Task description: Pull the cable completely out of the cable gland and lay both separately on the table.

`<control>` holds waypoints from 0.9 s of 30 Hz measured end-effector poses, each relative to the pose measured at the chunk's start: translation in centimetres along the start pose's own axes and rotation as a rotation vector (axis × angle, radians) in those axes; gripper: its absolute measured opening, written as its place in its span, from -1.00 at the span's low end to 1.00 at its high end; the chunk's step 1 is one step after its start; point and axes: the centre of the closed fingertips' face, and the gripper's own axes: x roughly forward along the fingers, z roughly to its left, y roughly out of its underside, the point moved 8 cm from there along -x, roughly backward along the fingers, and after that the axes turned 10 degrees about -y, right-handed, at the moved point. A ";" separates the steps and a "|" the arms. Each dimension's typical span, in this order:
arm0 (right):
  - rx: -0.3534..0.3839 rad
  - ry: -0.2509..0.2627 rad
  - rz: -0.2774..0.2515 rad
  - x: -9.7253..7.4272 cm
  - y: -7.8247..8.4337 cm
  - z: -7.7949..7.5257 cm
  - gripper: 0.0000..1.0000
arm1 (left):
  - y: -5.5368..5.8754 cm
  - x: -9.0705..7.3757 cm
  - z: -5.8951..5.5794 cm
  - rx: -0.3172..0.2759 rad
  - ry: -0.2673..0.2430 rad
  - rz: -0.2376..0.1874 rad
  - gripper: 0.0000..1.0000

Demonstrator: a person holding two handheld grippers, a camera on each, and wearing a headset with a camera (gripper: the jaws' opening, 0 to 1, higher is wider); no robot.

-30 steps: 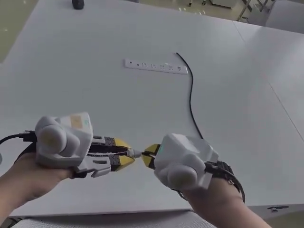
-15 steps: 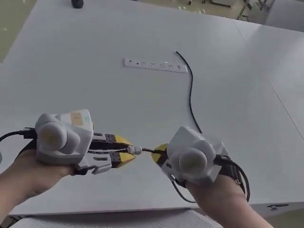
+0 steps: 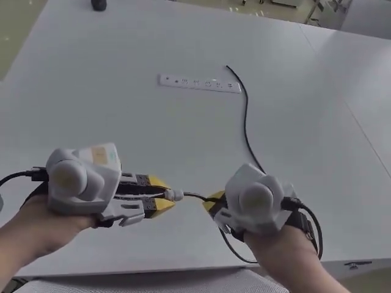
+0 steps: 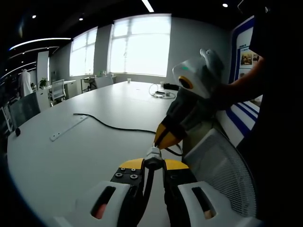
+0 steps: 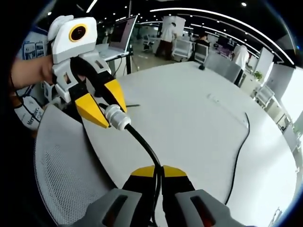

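- Item 1: left tool [image 3: 162, 201]. Yellow-tipped jaws clenched on small white plastic cable gland [image 3: 174, 196]. Gland nose projects past tips, leaving bore unobstructed.
- Item 2: right tool [image 3: 214, 200]. Jaws clamped on thin black cable [image 3: 194, 196] near gland. Short taut span between tools.
- Position: both carried in air over near edge of white bench [image 3: 122, 134], tools facing tip to tip. Judged arrangement for straight axial pull.
- Status: cable seated in gland, extraction incomplete, nothing laid down.
- Background: white power strip [image 3: 200, 83] with own black cord, well apart.
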 end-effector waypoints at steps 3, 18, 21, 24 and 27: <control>-0.061 -0.007 -0.004 0.0 0.0 0.1 -1.00 | 0.0 0.0 0.2 -0.002 -0.005 0.001 -0.70; -0.181 -0.032 -0.028 -0.3 -0.6 1.0 -0.79 | 0.3 -0.2 0.7 -0.005 -0.013 0.017 -0.70; -0.195 -0.035 -0.034 -0.5 -1.2 1.3 -0.74 | 0.3 -0.2 0.7 -0.005 -0.015 0.018 -0.70; -0.212 -0.053 -0.054 -0.6 -2.1 1.8 -0.74 | 0.4 -0.2 0.7 -0.006 -0.014 0.018 -0.70; -0.261 -0.058 -0.052 -0.4 -2.8 2.1 -0.75 | 0.5 -0.2 0.7 -0.008 -0.014 0.019 -0.70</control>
